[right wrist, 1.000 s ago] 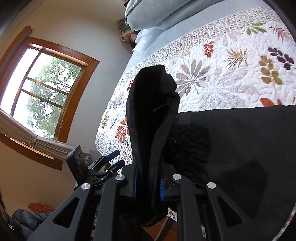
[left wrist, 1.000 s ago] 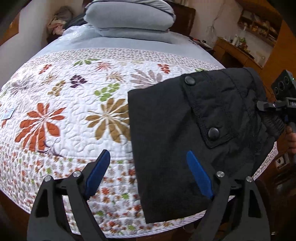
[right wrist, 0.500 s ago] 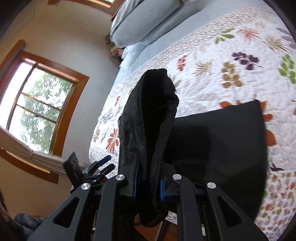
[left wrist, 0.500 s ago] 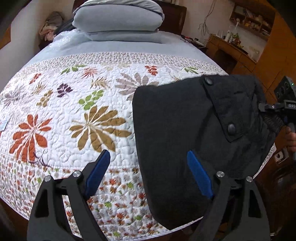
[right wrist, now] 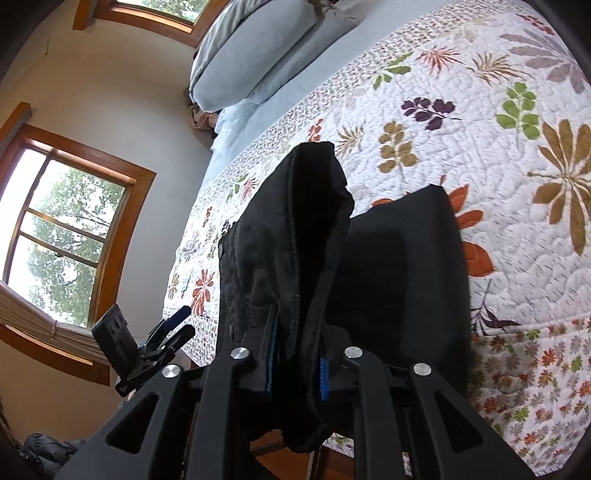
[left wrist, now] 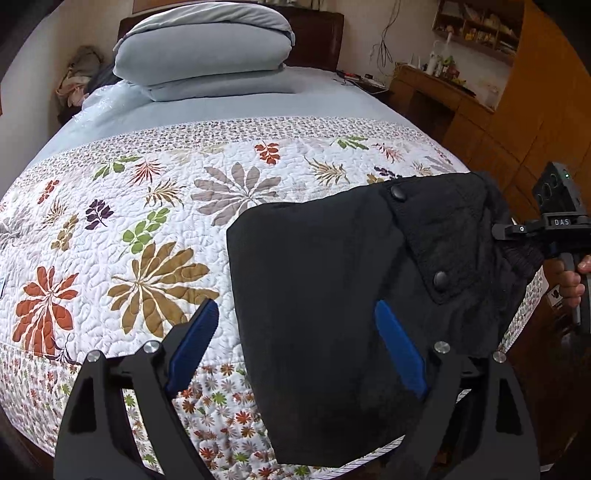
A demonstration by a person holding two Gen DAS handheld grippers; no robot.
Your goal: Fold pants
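The pants (left wrist: 332, 295), already a compact black bundle, are sliding further onto the bed (left wrist: 155, 206) as the right gripper (right wrist: 295, 369), fingers clamped on the waistband, is dragging them while the left gripper (left wrist: 295, 339) is hovering open above, suggesting the fold is nearly finished.

A bed (left wrist: 155, 236) under a white quilt printed with coloured leaves filled the middle of the left wrist frame, with grey pillows (left wrist: 203, 55) stacked against a dark headboard (left wrist: 314, 33) at the top. Wooden cabinets (left wrist: 517, 122) and a cluttered shelf (left wrist: 476, 29) stood at upper right. In the right wrist view, a wood-framed window (right wrist: 70, 232) at the left showed daylight and green trees against a cream wall (right wrist: 110, 85).
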